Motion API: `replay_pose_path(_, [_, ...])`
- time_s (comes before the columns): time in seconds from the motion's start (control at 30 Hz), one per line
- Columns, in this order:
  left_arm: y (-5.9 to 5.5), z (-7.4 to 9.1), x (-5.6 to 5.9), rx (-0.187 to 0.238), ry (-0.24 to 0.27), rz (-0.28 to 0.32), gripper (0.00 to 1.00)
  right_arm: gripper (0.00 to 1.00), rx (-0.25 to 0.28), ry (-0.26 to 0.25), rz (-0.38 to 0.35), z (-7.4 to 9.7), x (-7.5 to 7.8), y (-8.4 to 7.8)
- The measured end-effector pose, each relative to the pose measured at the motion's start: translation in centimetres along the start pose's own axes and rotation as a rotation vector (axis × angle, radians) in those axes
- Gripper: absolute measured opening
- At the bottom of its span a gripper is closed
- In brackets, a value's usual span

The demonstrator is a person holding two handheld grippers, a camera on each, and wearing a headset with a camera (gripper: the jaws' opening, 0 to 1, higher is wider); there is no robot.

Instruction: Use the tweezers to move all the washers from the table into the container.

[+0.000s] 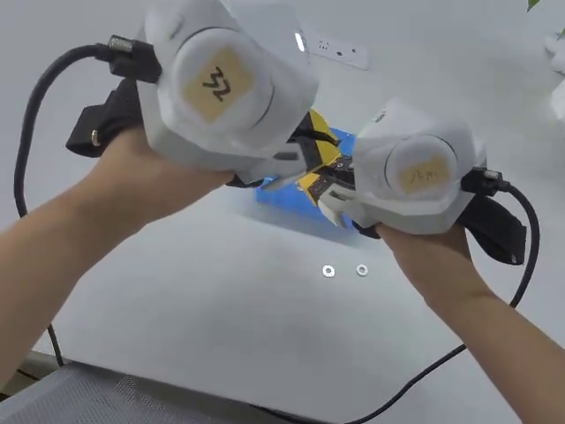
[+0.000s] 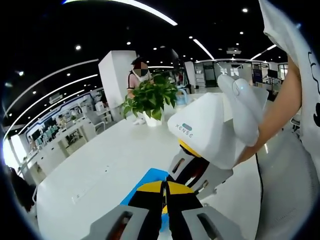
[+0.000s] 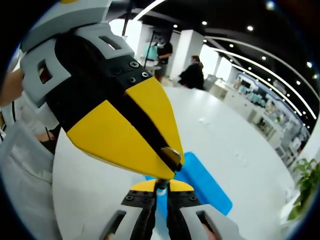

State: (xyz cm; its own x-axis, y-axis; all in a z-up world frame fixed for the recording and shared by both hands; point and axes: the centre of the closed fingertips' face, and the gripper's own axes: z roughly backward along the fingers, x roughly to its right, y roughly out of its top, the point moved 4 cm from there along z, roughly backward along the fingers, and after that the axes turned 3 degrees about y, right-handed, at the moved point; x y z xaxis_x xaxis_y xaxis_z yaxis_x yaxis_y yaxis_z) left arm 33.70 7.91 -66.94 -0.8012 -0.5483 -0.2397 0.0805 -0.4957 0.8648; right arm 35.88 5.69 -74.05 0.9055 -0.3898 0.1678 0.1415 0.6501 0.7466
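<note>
Holding my left claw (image 2: 165, 190) and right claw (image 3: 161, 187) tip to tip, both pinched shut, left seemingly on the tweezers (image 3: 172, 153) for a regrip, washers (image 1: 328, 271) waiting on the table at six o'clock.

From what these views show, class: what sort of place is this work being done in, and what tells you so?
Probably a large open-plan office or showroom. The clues are a long white table, strip and spot ceiling lights, a potted plant, and people standing in the background.
</note>
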Motion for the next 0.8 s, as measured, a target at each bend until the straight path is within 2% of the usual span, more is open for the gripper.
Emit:
replay_pose_path(0.17, [-0.2,-0.6,-1.0,0.000,0.023,-0.011,0.00,0.03,0.011,-0.024,-0.013,-0.9,1.0,0.2])
replay_pose_path(0.37, [-1.2,-1.8,-1.9,-0.014,0.037,-0.016,0.00,0.03,0.006,-0.048,-0.030,-2.1,1.6,0.0])
replay_pose_path(0.53, [-2.6,-3.0,-2.2,-0.036,0.045,-0.012,0.00,0.02,-0.008,-0.034,-0.102,-3.5,1.8,-0.8])
replay_pose_path(0.8, [-4.5,-4.2,-1.9,-0.068,0.041,0.013,0.00,0.02,-0.070,-0.018,-0.115,-5.5,1.9,-2.5])
